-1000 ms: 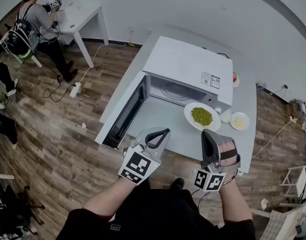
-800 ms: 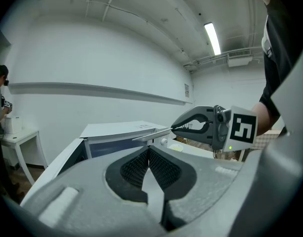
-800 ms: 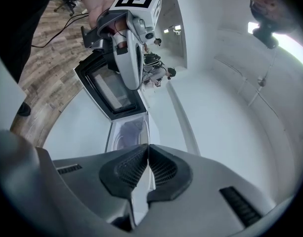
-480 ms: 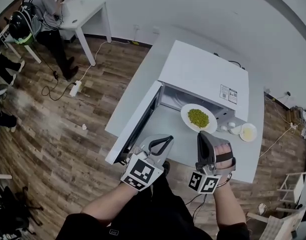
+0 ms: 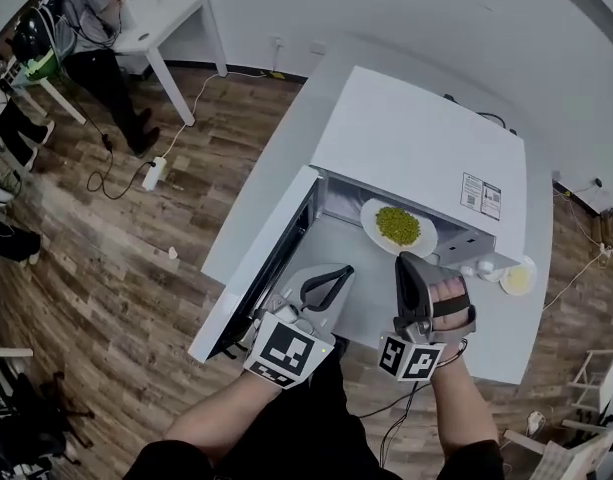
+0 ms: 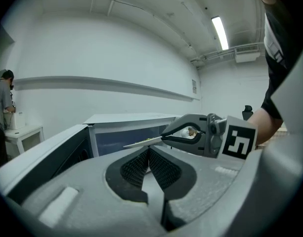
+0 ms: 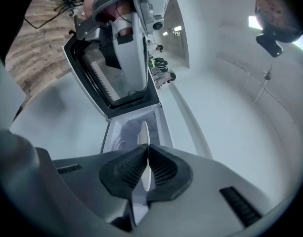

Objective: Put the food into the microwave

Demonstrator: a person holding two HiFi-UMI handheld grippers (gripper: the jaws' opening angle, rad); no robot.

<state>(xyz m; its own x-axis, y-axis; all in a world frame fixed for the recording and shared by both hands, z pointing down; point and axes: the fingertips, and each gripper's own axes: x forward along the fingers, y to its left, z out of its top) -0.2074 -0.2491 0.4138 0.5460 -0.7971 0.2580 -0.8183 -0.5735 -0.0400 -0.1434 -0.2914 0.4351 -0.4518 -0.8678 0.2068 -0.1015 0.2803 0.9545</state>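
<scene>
One round white plate of green food [image 5: 396,226] hangs at the mouth of the one white box microwave [image 5: 416,148], its rim pinched in the right gripper [image 5: 404,260]. The left gripper [image 5: 342,271] has its jaws together on nothing. One printed sticker [image 5: 483,196] on the microwave's top is too small to read

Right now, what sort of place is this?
Probably a lab or office room, not a kitchen: microwave on a plain white table, a person at a desk, power strip on wood floor.
</scene>
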